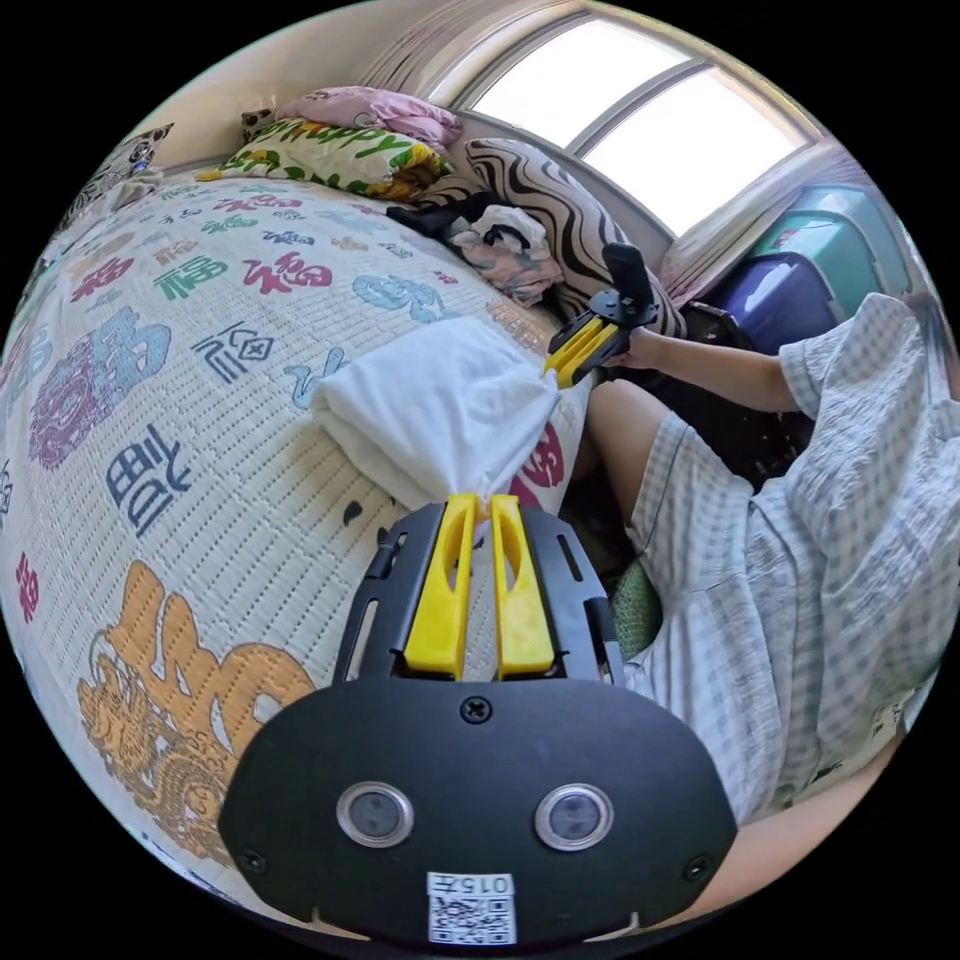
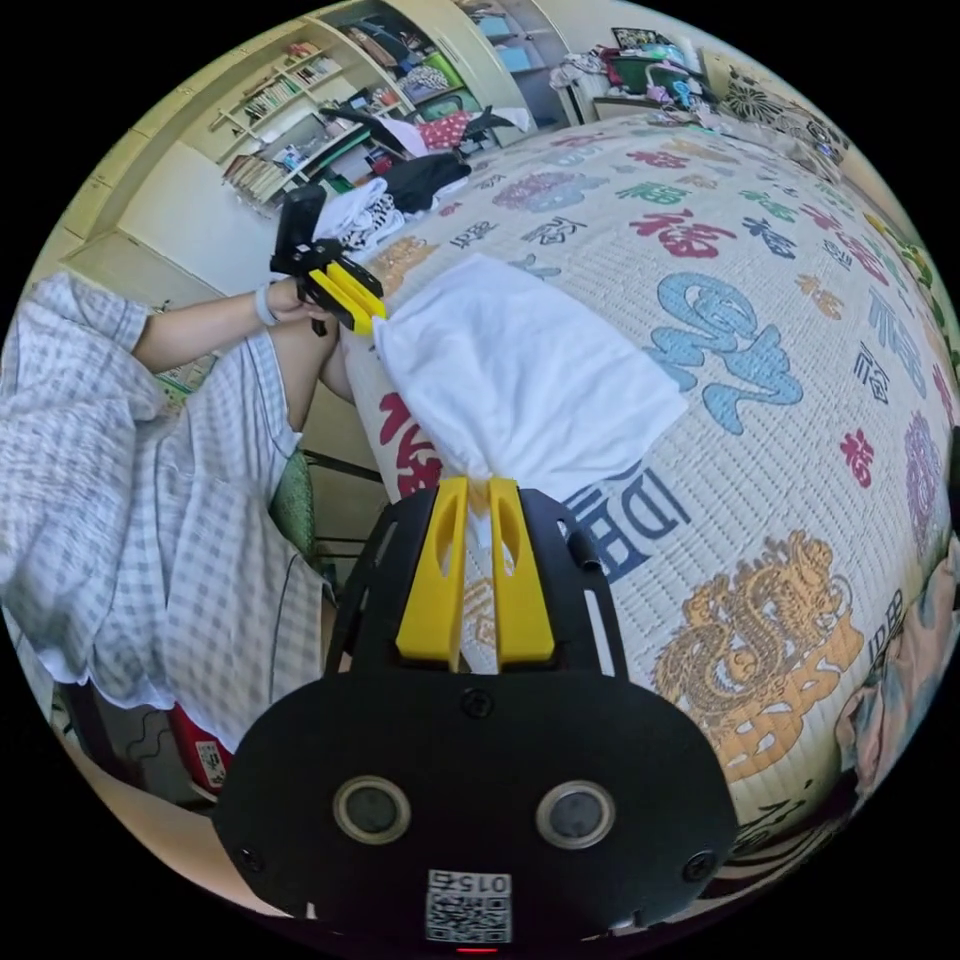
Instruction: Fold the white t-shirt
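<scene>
At the centre of both views the folded white t-shirt [image 1: 430, 405] is seen lying on the bed cover [image 1: 200, 420], near its edge. One corner is clamped by the left gripper [image 1: 482, 500], the other by the right gripper [image 2: 478, 485]. Large coloured characters are printed across the cover. Shelves [image 2: 300, 110] stacked with books are seen at the upper left of the right gripper view.

Left gripper [image 1: 480, 503] yellow jaws pinched on a corner of the folded white t-shirt [image 1: 435, 405], which lies on the patterned bed mat [image 1: 180, 400]. Right gripper [image 1: 553, 372] clamps the opposite corner, held by a person's hand [image 1: 640, 350]
</scene>
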Demonstrator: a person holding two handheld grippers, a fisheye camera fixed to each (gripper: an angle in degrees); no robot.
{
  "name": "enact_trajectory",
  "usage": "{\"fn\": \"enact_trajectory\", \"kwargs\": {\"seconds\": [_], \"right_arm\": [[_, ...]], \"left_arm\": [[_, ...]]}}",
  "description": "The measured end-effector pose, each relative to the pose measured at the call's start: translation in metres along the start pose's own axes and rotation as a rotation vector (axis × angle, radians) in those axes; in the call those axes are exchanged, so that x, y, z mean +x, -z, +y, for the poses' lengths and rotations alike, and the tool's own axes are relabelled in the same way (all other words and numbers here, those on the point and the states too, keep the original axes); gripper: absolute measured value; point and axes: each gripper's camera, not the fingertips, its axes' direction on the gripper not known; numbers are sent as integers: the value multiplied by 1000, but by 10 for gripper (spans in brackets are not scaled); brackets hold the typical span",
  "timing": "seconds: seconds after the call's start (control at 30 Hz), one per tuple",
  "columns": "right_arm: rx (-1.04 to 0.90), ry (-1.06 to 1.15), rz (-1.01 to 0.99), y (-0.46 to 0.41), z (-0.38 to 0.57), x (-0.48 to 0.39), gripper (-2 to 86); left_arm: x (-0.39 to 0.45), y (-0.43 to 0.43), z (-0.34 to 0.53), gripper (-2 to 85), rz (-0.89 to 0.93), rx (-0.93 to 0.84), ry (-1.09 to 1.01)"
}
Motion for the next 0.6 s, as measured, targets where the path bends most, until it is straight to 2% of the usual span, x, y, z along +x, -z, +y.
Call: {"fn": "enact_trajectory", "kwargs": {"seconds": [0.13,0.2,0.4,0.53,0.6], "right_arm": [[-72,-84,54,-11,4,-4,24],[-52,-138,73,-7,9,-2,11],[186,-190,18,-2,-29,-6,-2],[58,-171,-128,-57,-73,1,-5],[-29,-182,-114,-80,-78,5,-6]], "left_arm": [[16,11,3,39,-40,-134,12],[22,26,4,45,-62,-145,28],[43,66,-36,55,-54,59,69],[27,37,-57,49,7,-23,152],[19,34,-51,23,0,-64,184]]}}
